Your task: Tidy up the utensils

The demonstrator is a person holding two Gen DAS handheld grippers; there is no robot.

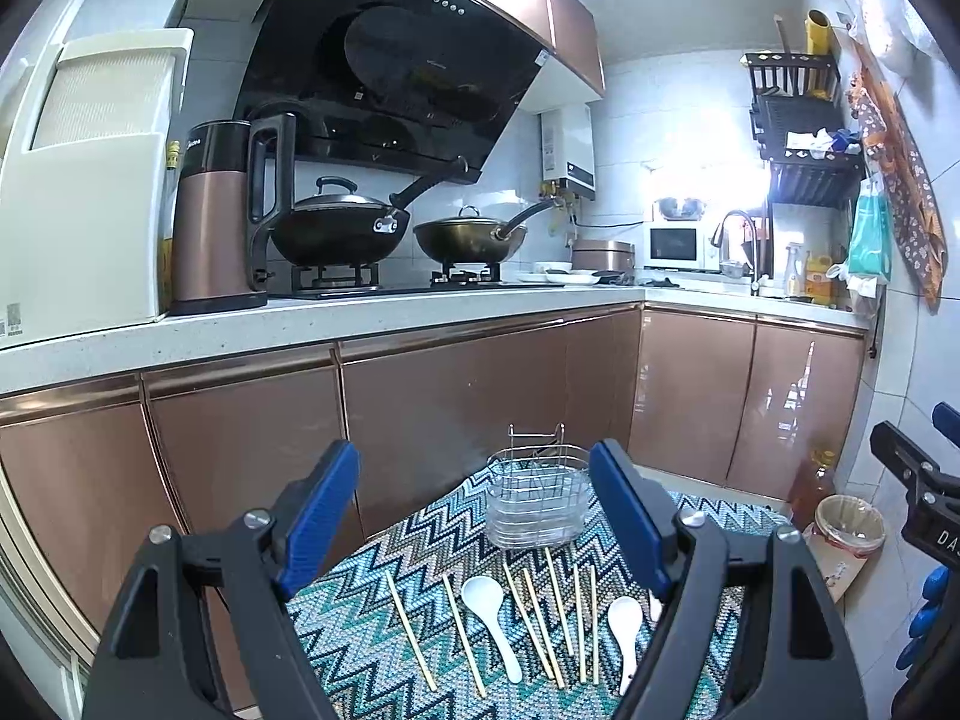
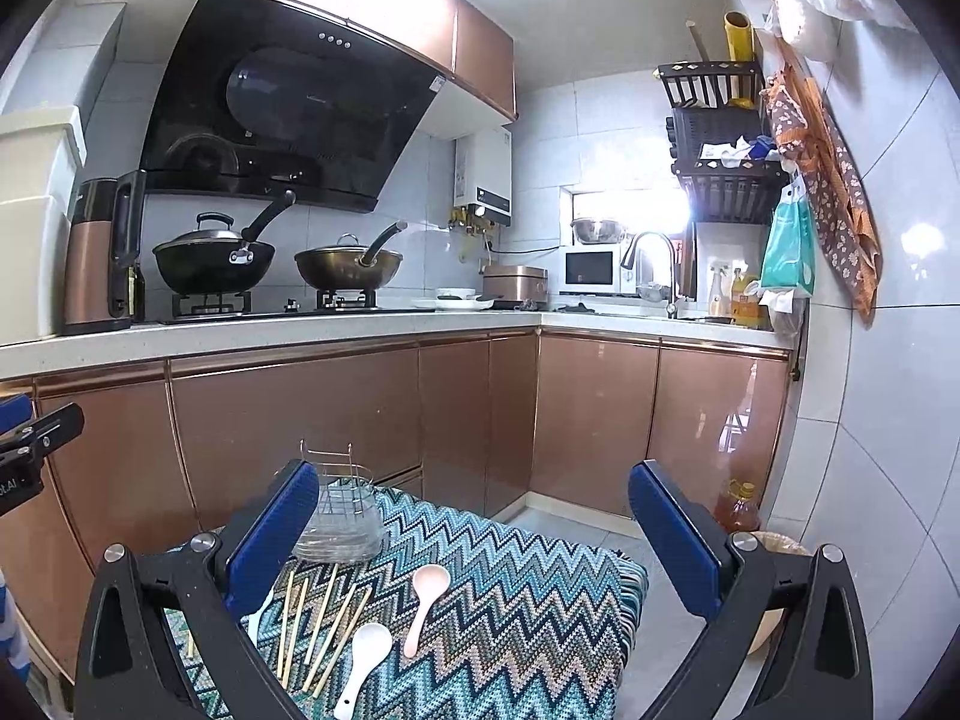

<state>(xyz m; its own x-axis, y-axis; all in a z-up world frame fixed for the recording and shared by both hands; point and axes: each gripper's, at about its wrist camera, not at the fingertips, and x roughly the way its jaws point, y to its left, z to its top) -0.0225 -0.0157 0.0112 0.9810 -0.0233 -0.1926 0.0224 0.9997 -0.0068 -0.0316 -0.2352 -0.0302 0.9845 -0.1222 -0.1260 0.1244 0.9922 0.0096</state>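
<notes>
On the zigzag-patterned cloth [image 1: 420, 540] covering the worktop, the chopsticks [image 1: 534, 624] lie in a loose row, their long axes running from the near edge away toward the wire utensil holder [image 1: 537, 501], which stands upright at the cloth's far end. A white spoon [image 1: 489, 612] lies among them, bowl toward the holder, handle toward the camera; a second white spoon [image 1: 624, 630] lies to its right, pointing the same way. In the right wrist view a pink spoon [image 2: 427, 603] lies just beside them, bowl also away. The left gripper [image 1: 480, 516] hangs above the utensils with jaws wide and empty; the right gripper [image 2: 474, 540] likewise holds nothing, jaws wide. A bottle of oil [image 2: 738, 507] stands on the floor.
</notes>
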